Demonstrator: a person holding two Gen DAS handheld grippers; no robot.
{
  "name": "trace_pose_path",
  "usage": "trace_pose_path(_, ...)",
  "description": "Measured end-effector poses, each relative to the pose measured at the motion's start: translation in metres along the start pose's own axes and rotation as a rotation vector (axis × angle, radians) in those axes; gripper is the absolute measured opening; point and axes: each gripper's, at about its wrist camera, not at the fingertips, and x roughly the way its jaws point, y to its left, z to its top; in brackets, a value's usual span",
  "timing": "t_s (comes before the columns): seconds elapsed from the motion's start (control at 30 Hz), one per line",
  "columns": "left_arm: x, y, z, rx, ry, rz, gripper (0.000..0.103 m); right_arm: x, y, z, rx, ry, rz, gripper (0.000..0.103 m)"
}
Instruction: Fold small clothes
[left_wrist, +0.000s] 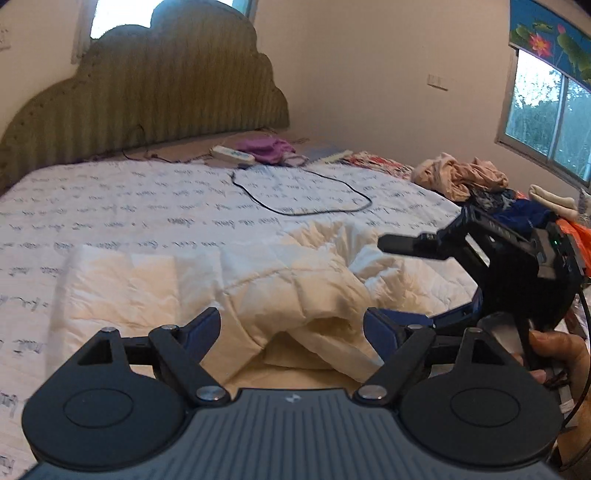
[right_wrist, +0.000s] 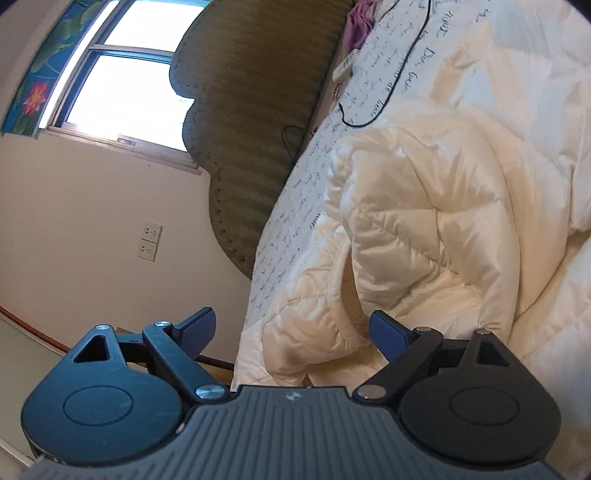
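Observation:
A cream quilted garment (left_wrist: 258, 280) lies rumpled on the white bedspread with script print (left_wrist: 129, 199). My left gripper (left_wrist: 291, 332) is open just above its near folds; the fabric sits between the jaws without being pressed. To the right, a hand (left_wrist: 554, 354) holds the black housing of the other gripper (left_wrist: 517, 273), which is rolled on its side. In the right wrist view the same garment (right_wrist: 424, 221) fills the right half. My right gripper (right_wrist: 293, 334) is open at the garment's edge, with its right pad (right_wrist: 388, 336) next to the fabric and its left pad (right_wrist: 199, 330) off the bed's side.
A pile of loose clothes (left_wrist: 465, 177) lies at the bed's far right. A black cable (left_wrist: 306, 206), a white remote (left_wrist: 232, 155) and a purple cloth (left_wrist: 266, 149) lie near the green padded headboard (left_wrist: 147, 92). Windows (left_wrist: 550, 118) and wall sockets (right_wrist: 149, 242) line the walls.

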Motion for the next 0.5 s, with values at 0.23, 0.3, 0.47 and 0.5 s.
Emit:
trace_pose_path(0.23, -0.002, 0.02, 0.006, -0.035, -0.04, 0.148, 0.088, 0.031, 0.015, -0.006, -0.125, -0.012, -0.14, 0.053)
trace_pose_path(0.3, -0.002, 0.019, 0.005, -0.026, -0.043, 0.165, 0.088, 0.033, 0.021, -0.009, -0.176, -0.001, -0.169, 0.021)
trace_pose_path(0.47, 0.002, 0.01, 0.004, 0.062, -0.062, 0.236, 0.089, 0.011, 0.056, -0.018, -0.414, -0.087, -0.238, 0.013)
trace_pose_path(0.5, 0.002, 0.008, 0.004, 0.085, -0.068, 0.252, 0.089, 0.003, 0.066, -0.017, -0.481, -0.122, -0.263, 0.013)
